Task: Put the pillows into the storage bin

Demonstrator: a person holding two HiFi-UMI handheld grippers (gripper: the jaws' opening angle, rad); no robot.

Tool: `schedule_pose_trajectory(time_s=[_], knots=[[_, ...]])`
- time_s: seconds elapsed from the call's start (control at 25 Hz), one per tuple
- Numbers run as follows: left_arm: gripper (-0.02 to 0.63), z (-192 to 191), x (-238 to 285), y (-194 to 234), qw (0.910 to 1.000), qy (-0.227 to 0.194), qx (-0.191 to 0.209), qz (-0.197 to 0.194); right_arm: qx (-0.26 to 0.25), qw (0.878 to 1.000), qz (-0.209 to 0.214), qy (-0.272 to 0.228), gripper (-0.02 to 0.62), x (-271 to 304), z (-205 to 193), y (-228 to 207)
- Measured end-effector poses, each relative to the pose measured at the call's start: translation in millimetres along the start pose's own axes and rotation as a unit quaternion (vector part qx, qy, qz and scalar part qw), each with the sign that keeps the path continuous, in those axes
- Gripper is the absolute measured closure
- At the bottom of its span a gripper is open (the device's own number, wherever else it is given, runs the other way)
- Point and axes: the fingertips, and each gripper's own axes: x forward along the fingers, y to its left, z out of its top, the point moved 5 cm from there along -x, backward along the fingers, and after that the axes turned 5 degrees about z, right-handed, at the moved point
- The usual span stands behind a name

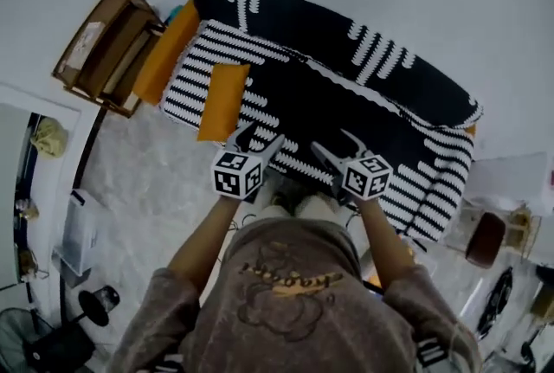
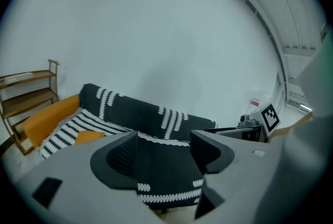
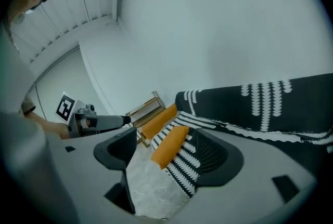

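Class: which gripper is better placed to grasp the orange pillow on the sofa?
Left. The left gripper, open and empty, is nearest the orange pillow; the right gripper is farther right.

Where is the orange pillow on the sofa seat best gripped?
Probably at its near short end, coming from the sofa's front with the left gripper, open and closest. The orange pillow lies flat, its long side pointing forward, that end at the seat's edge.
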Motion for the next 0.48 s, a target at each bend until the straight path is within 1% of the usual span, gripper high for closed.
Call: schedule_pose_trajectory(time_s=[0.12, 0.24, 0.36, 0.48], knots=[[0.311, 3, -14, 52, 0.9982, -0.014, -0.034, 0.047, -0.015, 0.998, 0.050, 0.041, 0.245, 65, 9, 14], [0.307, 1, -24, 96, 0.9938, -0.025, -0.062, 0.089, -0.027, 0.993, 0.091, 0.075, 0.245, 120, 15, 23], [0.302, 3, -24, 138, 0.9867, -0.041, -0.089, 0.130, -0.042, 0.985, 0.125, 0.109, 0.245, 171, 19, 21], [0.299, 2, -23, 179, 0.9775, -0.046, -0.107, 0.176, -0.051, 0.975, 0.159, 0.146, 0.245, 222, 22, 21]])
